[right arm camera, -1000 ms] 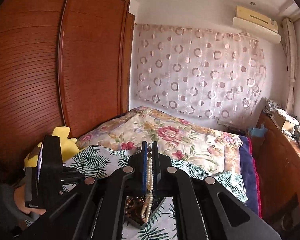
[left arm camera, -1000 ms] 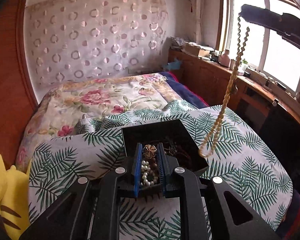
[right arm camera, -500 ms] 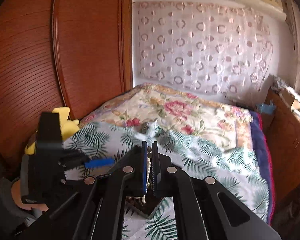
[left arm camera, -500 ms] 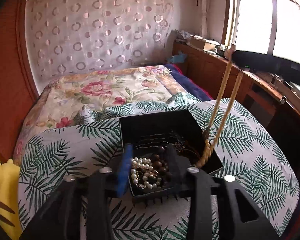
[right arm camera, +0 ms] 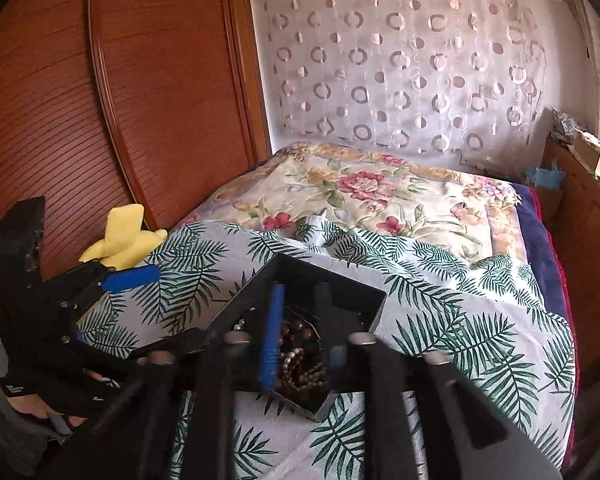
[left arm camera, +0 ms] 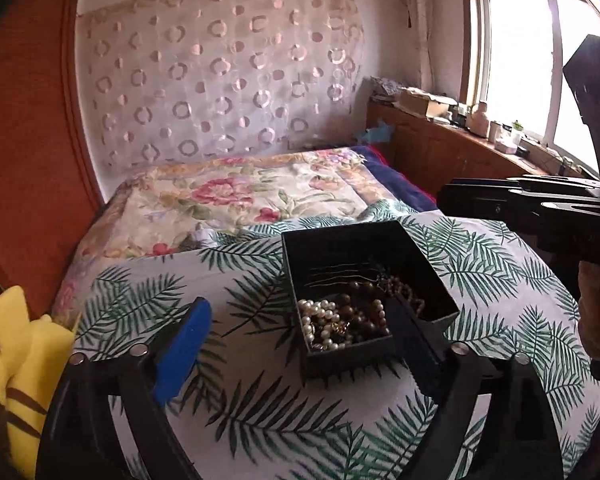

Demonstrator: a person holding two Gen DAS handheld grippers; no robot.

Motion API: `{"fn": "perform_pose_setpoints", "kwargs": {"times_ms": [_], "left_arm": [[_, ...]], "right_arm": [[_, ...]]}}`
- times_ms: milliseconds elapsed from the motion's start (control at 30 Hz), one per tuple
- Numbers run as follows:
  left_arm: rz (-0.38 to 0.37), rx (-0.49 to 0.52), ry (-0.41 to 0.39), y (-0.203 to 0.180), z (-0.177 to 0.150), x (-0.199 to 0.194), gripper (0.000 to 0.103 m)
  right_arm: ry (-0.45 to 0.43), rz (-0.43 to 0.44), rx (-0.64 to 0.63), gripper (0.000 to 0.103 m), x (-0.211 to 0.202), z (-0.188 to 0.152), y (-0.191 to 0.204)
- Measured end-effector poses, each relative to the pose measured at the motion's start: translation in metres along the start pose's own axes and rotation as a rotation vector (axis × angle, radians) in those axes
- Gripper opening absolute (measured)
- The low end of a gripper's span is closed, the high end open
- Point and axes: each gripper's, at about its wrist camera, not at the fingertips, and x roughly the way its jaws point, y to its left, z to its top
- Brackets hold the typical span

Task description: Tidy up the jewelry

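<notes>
Jewelry [left arm camera: 346, 318] fills black box [left arm camera: 364, 240] — both tools spread, left tool [left arm camera: 300, 344] straddling its near corner.

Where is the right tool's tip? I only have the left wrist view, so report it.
Observer: The right tool is open, its fingers reaching over the black box.
Operator: Tell me what it grips.
Observer: Nothing. Brown and pearl beads lie loose in the box beneath it.
Operator: Describe that wood on my left.
Observer: It is a wardrobe with slatted doors, and the yellow plush sits in front of it.
</notes>
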Motion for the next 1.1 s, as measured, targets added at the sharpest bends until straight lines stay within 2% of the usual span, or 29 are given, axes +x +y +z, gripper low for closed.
{"fn": "perform_pose_setpoints", "kwargs": {"times_ms": [100,233,400,533,667,733,867,1100], "left_arm": [[0.004,-0.016,-0.023,0.002,-0.002,-0.013,0.094],[0.014,-0.028,-0.06,-0.001,-0.004,-0.032,0.095],[0.031,-0.037,-0.106,-0.008,-0.013,-0.06,0.095],[0.049,-0.046,-0.128,-0.012,-0.02,-0.078,0.095],[0.067,-0.055,-0.151,-0.016,-0.028,-0.095,0.095],[0.086,-0.056,-0.158,-0.018,-0.032,-0.102,0.095],[0.117,-0.059,-0.159,-0.02,-0.04,-0.111,0.095],[0.118,-0.062,-0.151,-0.02,-0.051,-0.117,0.095]], "right_arm": [[-0.025,-0.02,0.007,0.033,-0.012,-0.007,0.003],[-0.068,-0.047,0.015,0.049,-0.032,-0.022,0.01],[-0.113,-0.09,0.039,0.064,-0.059,-0.044,0.014],[-0.157,-0.121,0.067,0.081,-0.08,-0.064,0.016],[-0.19,-0.154,0.086,0.088,-0.1,-0.085,0.022],[-0.201,-0.178,0.1,0.096,-0.106,-0.093,0.023],[-0.21,-0.209,0.139,0.1,-0.114,-0.11,0.02],[-0.206,-0.222,0.151,0.1,-0.114,-0.124,0.018]]}}
